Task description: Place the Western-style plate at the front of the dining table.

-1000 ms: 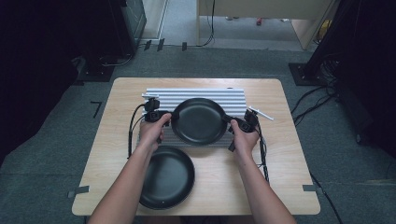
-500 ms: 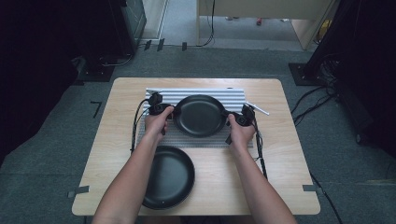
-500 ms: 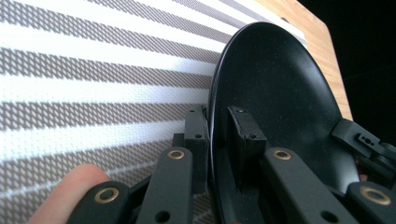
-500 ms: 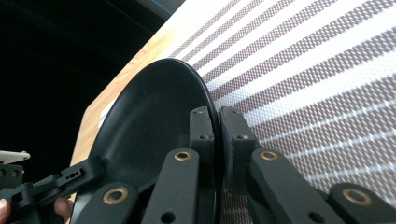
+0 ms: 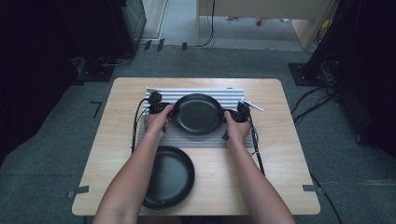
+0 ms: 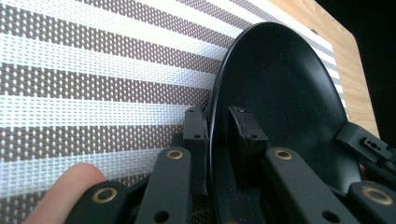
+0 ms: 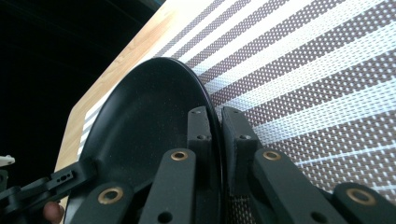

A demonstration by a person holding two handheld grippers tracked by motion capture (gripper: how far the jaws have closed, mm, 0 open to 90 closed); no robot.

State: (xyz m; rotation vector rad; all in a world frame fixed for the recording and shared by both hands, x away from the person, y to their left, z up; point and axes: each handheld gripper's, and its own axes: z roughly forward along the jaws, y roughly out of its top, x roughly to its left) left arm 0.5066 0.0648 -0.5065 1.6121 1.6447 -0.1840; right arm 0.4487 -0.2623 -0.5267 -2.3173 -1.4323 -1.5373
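Black plate point(image 5: 197, 113) over striped mat point(image 5: 233, 95), toward table's far edge. Left gripper point(image 6: 215, 140) clamped on its left rim, right gripper point(image 7: 218, 140) on right rim; plate between both, equally near.

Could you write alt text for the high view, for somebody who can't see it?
A person's two hands, each with a black two-jaw gripper, left gripper and right gripper, clamp opposite rims of a round black plate over a grey-and-white striped woven mat. A second round black plate lies nearer the person on the light wooden table.
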